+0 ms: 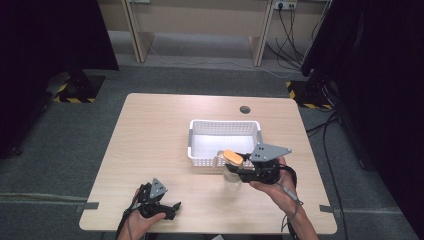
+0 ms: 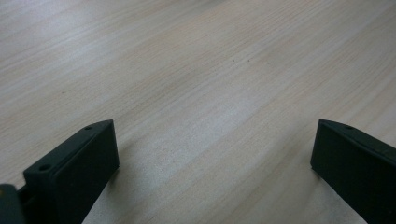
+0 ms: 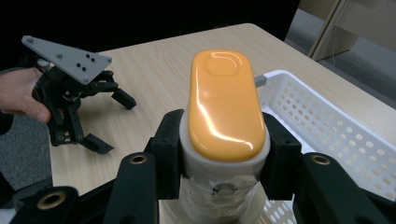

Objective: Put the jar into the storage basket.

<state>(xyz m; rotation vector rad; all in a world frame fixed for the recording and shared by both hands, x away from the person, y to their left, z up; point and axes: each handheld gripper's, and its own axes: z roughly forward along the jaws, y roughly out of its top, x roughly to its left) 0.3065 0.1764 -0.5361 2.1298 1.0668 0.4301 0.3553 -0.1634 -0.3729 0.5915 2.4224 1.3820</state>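
A clear jar [image 1: 231, 176] with a white collar and a glossy orange lid [image 1: 232, 157] stands upright just in front of the white basket [image 1: 199, 136]. My right gripper [image 1: 236, 168] is shut on the jar below the lid; in the right gripper view both jaws press against the collar under the orange lid [image 3: 225, 103]. Near the table's front left edge my left gripper [image 1: 172, 208] rests low over the wood, open, with nothing between its jaws [image 2: 215, 158]. It also appears farther off in the right gripper view as the left gripper [image 3: 114, 122], held by a hand.
The perforated white basket [image 3: 327, 121] sits at the table's middle right with nothing visible inside. A round cable hole [image 1: 244, 109] lies behind it. The wooden tabletop [image 1: 150, 140] stretches bare to the left. Dark curtains and floor cables surround the table.
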